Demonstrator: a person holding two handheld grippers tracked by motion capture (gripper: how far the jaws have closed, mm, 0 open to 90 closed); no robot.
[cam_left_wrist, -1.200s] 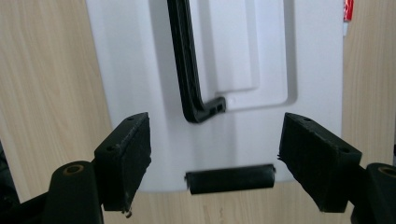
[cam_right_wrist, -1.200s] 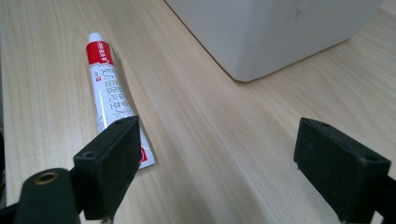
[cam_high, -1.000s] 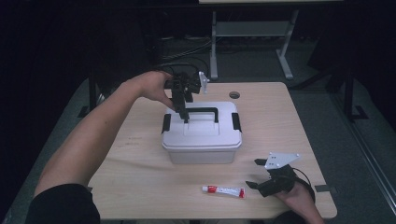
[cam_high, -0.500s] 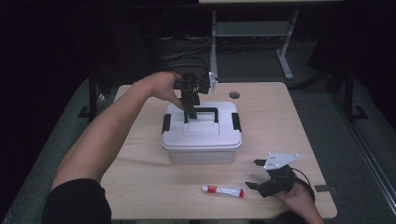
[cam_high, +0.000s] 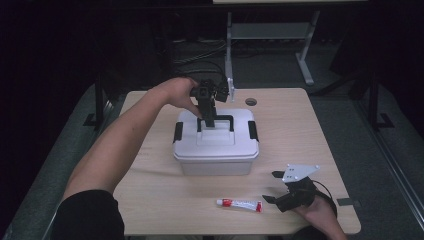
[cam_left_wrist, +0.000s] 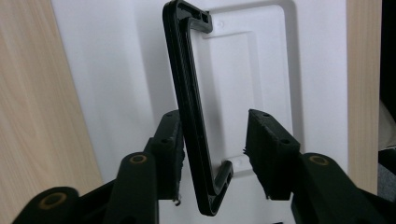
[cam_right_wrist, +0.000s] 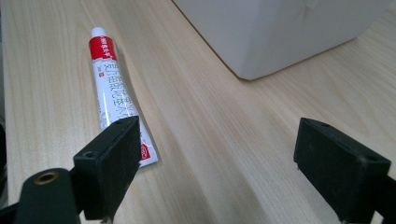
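While the left gripper has just been closing around its raised black handle, not clamped yet, the white lidded box looks plain. Right gripper sits wide open, holding nothing. At its 10 o'clock lies a red-and-white tube whose print I can't read.

White lidded box, black handle upright

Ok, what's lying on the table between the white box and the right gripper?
Only bare table: the high view shows nothing between the white box and the right gripper; the tube lies off to the side.

- The left gripper is held at about 12 o'clock on an outstretched forearm, pointed down; its jaws have just been closing.
- The right gripper is kept at 5 o'clock, jaws spread wide.
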